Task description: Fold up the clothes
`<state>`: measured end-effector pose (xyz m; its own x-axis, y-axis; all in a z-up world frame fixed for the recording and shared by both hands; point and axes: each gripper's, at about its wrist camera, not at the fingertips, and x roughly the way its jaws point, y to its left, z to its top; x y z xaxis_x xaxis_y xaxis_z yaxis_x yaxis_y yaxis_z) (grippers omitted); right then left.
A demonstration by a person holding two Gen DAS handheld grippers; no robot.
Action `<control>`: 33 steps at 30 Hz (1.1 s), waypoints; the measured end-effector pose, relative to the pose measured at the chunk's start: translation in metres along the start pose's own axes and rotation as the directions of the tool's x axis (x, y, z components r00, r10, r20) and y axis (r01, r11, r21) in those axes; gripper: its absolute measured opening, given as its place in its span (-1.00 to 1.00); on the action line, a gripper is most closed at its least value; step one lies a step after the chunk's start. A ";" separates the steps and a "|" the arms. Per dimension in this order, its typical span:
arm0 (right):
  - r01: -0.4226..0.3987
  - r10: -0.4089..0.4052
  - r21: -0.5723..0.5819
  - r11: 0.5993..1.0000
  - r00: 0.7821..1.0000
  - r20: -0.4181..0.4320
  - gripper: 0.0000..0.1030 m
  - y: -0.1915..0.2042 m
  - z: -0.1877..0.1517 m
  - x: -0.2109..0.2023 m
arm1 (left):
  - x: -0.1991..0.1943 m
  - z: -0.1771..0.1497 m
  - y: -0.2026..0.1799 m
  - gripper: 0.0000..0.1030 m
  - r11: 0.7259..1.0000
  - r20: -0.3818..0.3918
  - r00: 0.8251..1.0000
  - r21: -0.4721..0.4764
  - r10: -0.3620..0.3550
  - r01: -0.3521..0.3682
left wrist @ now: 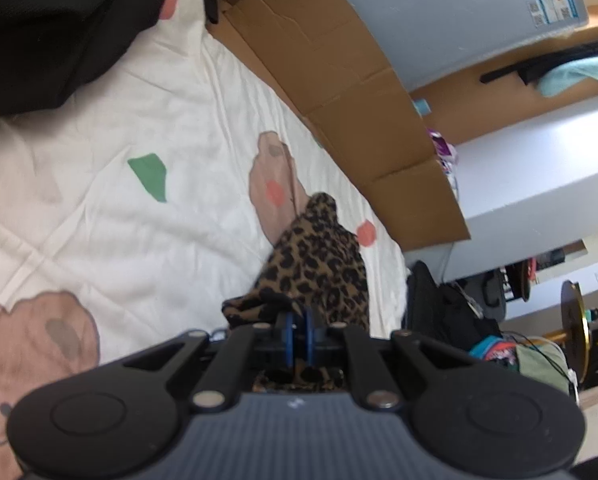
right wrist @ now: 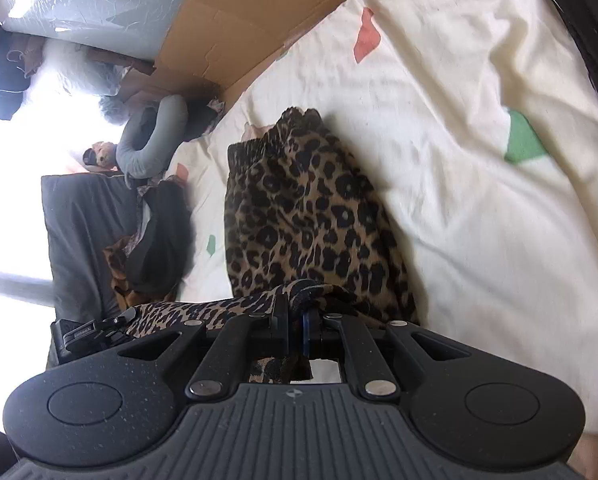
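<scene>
Both grippers are pinching the leopard-print garment over the bed.

The left gripper [left wrist: 299,322] and right gripper [right wrist: 295,312] are each clamping a near edge of the leopard-print garment [right wrist: 303,216], its long axis running away toward the cardboard [right wrist: 235,20]; open white quilt [right wrist: 479,200] is lying to its right.

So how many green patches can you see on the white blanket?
2. One green patch sits right of the leopard-print garment in the right wrist view; a smaller one lies left of it. More may be hidden underneath.
</scene>
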<state>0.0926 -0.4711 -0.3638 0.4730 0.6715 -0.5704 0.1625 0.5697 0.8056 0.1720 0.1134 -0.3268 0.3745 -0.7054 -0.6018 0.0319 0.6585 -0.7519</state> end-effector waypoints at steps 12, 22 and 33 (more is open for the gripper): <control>0.065 -0.065 -0.028 0.997 0.998 0.021 -0.91 -0.004 0.031 0.030 | 0.040 0.023 0.021 -0.88 0.997 0.005 0.998 0.014 0.070 -0.070; 0.103 -0.101 -0.054 0.993 0.994 0.042 -0.91 -0.011 0.048 0.050 | 0.073 0.030 0.039 -0.88 0.993 0.060 0.991 0.023 0.117 -0.119; 0.145 -0.141 -0.067 0.987 0.988 0.069 -0.39 -0.010 0.043 0.052 | 0.078 0.016 0.035 -0.31 0.987 0.080 0.984 -0.011 0.159 -0.159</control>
<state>0.1530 -0.4623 -0.3942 0.5041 0.5504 -0.6656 0.1708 0.6919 0.7015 0.2174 0.0854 -0.3956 0.4477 -0.5681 -0.6905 -0.0384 0.7593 -0.6496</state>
